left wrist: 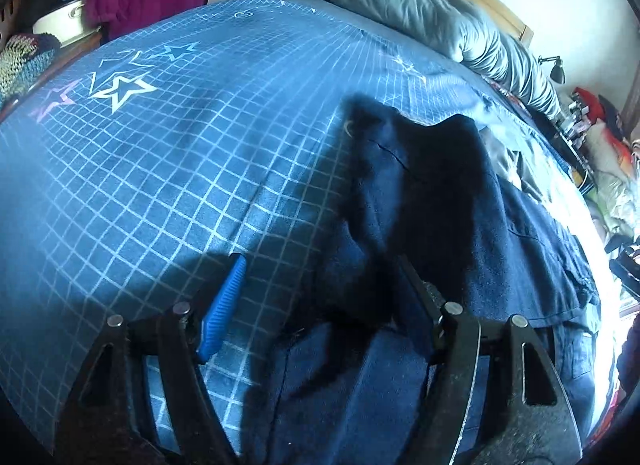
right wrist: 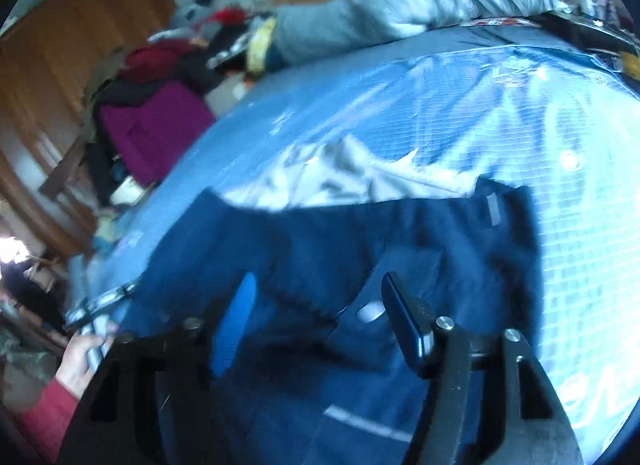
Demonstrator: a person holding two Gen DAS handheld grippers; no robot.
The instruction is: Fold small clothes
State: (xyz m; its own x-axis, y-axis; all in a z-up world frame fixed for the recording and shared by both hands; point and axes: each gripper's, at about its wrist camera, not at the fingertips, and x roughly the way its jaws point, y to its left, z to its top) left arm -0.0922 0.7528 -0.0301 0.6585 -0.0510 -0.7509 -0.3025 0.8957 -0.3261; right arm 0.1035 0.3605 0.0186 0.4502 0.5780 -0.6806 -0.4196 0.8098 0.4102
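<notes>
**Both grippers spread over navy garment on bed**

While the navy garment (left wrist: 432, 201) lies spread on the grid-pattern bedsheet (left wrist: 168, 169), the left gripper (left wrist: 316, 297) hangs over its near edge, jaws apart, gripping nothing. The right gripper (right wrist: 320, 317) is likewise parted above the cloth; view blurred. Judgement: flat spreading gives clean fold lines; each gripper seems poised for an edge.

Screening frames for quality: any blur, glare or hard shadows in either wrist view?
Left wrist: sharp, strong fisheye bending; hard shadow across the bedsheet beside the dark garment. Right wrist: motion-blurred throughout; sunlit sheet at right is blown out, its grid nearly washed away; the garment reads soft.
</notes>
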